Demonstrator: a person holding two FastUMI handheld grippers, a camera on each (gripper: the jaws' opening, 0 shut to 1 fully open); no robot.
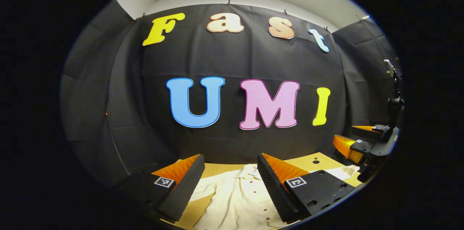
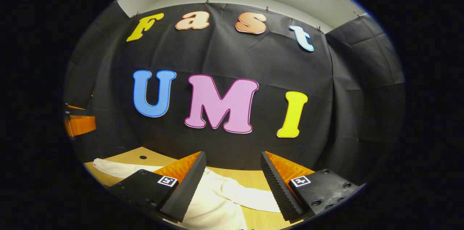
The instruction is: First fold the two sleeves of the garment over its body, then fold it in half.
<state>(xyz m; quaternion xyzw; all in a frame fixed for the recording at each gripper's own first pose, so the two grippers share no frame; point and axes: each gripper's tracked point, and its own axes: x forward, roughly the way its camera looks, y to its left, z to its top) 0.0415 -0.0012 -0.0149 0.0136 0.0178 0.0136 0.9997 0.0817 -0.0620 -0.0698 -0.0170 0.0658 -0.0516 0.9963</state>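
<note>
Black cloth (image 1: 232, 63) is hanging as the booth's back wall, with a white wall and ceiling strip showing above it, and a pale wooden table (image 1: 311, 160) is standing in front of it.

A cream shirt (image 1: 239, 201) is lying flat on the table, front up, with its collar toward the cloth and a row of small dark buttons running down its middle. In the left gripper view one sleeve (image 1: 344, 171) is stretching out to the right across the table, unfolded. In the right gripper view a sleeve (image 2: 116, 168) is reaching left toward the table's edge, another fold of the fabric (image 2: 250, 195) is trailing to the right, and the body is lying low in the middle.

The left gripper (image 1: 232, 183) is hovering over the shirt's front with its two ridged black fingers (image 1: 181, 190) spread wide, nothing between them. The right gripper (image 2: 232, 186) is likewise hanging above the shirt, fingers (image 2: 279, 190) wide apart and pinching nothing.

In the left gripper view, the right gripper (image 1: 366, 146) is also appearing at the far right, above the sleeve's end, on a black handle. In the right gripper view, an orange part (image 2: 79, 124) is poking in at the left edge; what it belongs to is unclear.
</note>
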